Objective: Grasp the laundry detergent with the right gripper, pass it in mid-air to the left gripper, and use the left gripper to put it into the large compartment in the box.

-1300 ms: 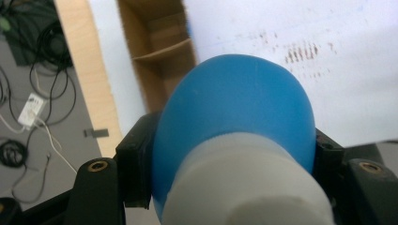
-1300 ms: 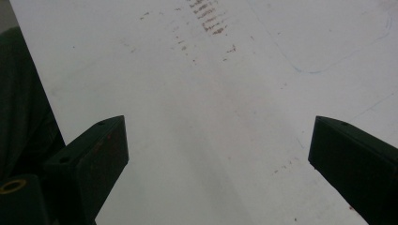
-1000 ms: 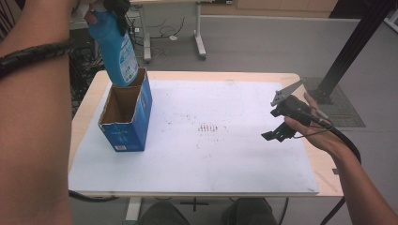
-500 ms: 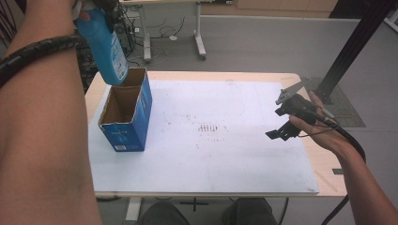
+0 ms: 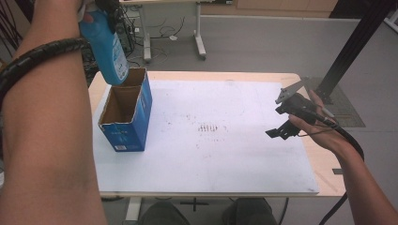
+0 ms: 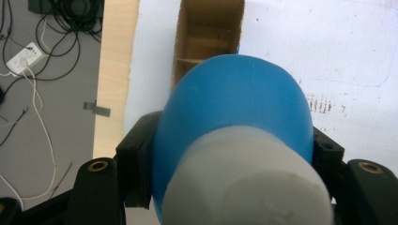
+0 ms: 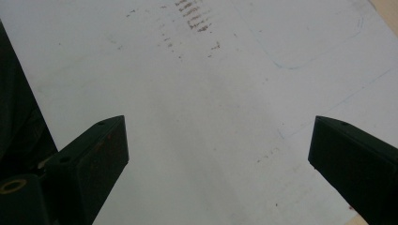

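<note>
Above the open box (image 5: pixel 123 119), blue bottle (image 5: pixel 105 47) in left gripper (image 6: pixel 225 154).

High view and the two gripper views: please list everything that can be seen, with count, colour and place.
bottle: 1, blue with a pale cap, held in the air above the box's far end
box: 1, blue cardboard, brown inside, open top, on the sheet's left part
sheet: 1, white with dark smudges in the middle, covers most of the table
table: 1, light wood, under the sheet
cables: several, black and white, on the grey floor beside the table
left tool: 1, black, jaws clamped on the bottle
right tool: 1, black, jaws wide apart, above the sheet's right side
forearms: 2, entering from the bottom, left and right
</note>
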The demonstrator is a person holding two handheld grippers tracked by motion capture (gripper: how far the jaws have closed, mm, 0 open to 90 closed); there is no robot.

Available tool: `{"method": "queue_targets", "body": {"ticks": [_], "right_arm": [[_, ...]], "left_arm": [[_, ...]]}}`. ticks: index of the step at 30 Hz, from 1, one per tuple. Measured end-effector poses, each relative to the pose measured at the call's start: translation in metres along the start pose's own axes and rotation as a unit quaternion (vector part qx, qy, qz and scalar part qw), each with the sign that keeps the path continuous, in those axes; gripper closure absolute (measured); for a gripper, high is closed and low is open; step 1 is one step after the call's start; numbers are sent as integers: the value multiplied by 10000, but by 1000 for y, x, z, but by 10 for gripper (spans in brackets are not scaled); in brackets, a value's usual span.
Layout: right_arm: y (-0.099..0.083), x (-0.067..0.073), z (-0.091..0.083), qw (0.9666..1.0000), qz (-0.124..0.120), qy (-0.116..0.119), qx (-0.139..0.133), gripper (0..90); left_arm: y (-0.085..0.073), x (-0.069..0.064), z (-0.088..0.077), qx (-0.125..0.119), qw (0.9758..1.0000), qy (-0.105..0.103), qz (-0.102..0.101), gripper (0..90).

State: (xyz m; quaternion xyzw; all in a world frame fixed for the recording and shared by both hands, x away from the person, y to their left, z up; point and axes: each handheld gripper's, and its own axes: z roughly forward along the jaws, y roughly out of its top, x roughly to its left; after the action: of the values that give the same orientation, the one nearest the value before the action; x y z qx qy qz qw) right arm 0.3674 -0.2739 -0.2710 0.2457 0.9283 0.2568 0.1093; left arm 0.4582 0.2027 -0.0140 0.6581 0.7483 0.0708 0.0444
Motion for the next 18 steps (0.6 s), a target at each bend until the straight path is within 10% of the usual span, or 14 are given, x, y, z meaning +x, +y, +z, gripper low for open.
{"method": "queue_targets", "body": {"ticks": [18], "right_arm": [[0, 1, -2, 10000, 17, -54, 61, 52]], "left_arm": [[4, 0, 10, -13, 10000, 4, 66, 358]]}}
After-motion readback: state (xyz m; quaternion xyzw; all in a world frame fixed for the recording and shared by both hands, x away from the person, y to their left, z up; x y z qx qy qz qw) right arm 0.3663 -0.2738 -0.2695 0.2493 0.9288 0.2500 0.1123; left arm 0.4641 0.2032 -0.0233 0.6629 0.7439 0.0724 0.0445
